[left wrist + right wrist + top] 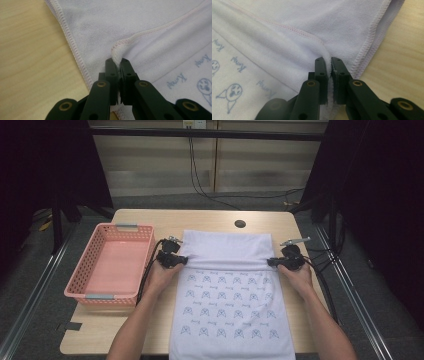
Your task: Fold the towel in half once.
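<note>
A white towel (230, 295) with small blue printed figures lies lengthwise on the wooden table (150, 222), its near end hanging over the front edge. Its far end is folded back toward me, plain side up. My left gripper (184, 261) is shut on the towel's left corner, where the hem (116, 53) bunches between the jaws. At the towel's right side my right gripper (270, 262) is shut on the other corner, with the towel edge (329, 58) pinched between its jaws. A hand holds each gripper.
A pink plastic basket (90, 265) stands empty on the left side of the table. A round cable hole (240, 223) sits near the far edge. Black cables (150, 267) trail from both grippers. Bare wood (35, 60) shows beside the towel.
</note>
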{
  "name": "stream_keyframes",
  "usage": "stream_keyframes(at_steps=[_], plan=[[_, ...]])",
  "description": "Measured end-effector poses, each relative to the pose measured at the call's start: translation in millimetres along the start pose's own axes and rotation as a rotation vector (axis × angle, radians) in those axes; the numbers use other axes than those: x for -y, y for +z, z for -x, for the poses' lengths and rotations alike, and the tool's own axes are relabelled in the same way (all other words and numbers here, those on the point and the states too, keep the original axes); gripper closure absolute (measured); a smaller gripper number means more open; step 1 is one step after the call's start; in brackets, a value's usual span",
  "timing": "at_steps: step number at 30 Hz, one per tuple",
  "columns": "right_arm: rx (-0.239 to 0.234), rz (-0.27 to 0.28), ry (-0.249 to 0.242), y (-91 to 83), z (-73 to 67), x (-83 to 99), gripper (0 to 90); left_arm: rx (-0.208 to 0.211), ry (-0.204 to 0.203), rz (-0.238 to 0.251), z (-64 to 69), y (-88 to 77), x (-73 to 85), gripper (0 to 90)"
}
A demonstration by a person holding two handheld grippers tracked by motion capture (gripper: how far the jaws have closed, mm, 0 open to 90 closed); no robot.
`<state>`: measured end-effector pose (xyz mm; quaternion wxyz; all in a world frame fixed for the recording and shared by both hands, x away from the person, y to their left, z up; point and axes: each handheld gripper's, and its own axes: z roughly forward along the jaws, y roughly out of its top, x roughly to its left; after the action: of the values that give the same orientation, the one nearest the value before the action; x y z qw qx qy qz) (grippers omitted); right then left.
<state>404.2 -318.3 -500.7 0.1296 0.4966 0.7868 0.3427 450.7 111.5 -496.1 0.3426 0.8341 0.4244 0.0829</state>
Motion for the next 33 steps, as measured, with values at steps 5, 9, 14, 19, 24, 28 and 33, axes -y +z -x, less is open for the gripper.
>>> stream_keyframes(at_steps=[5, 9, 14, 19, 24, 28, 33], plan=[[0.045, -0.012, 0.004, 10.5, 2.4, -13.9, 84.8, -0.002, -0.035, 0.022, -9.8, 7.0, -7.2, 86.9], [0.065, -0.021, -0.024, 16.6, 1.4, -21.8, 84.8, -0.02, -0.02, 0.015, -13.9, 8.5, -10.7, 86.9], [0.074, -0.007, -0.003, 21.9, 4.7, -26.3, 84.8, -0.06, -0.016, 0.026, -12.6, 13.7, -15.8, 87.0], [0.033, 0.021, 0.037, 18.1, 9.4, -25.3, 84.7, -0.018, -0.052, 0.053, -19.0, 10.4, -16.7, 86.9], [-0.079, 0.179, 0.1, -14.7, 17.5, -44.0, 84.7, 0.052, -0.082, 0.188, -16.1, -19.2, -25.0, 87.0], [-0.123, 0.238, 0.076, -42.1, 15.4, -55.0, 84.7, 0.094, -0.036, 0.223, -10.2, -49.1, -32.5, 87.0], [-0.142, 0.265, 0.037, -72.6, 7.1, -49.5, 84.7, 0.124, 0.046, 0.27, 12.4, -82.9, -25.0, 87.0]])
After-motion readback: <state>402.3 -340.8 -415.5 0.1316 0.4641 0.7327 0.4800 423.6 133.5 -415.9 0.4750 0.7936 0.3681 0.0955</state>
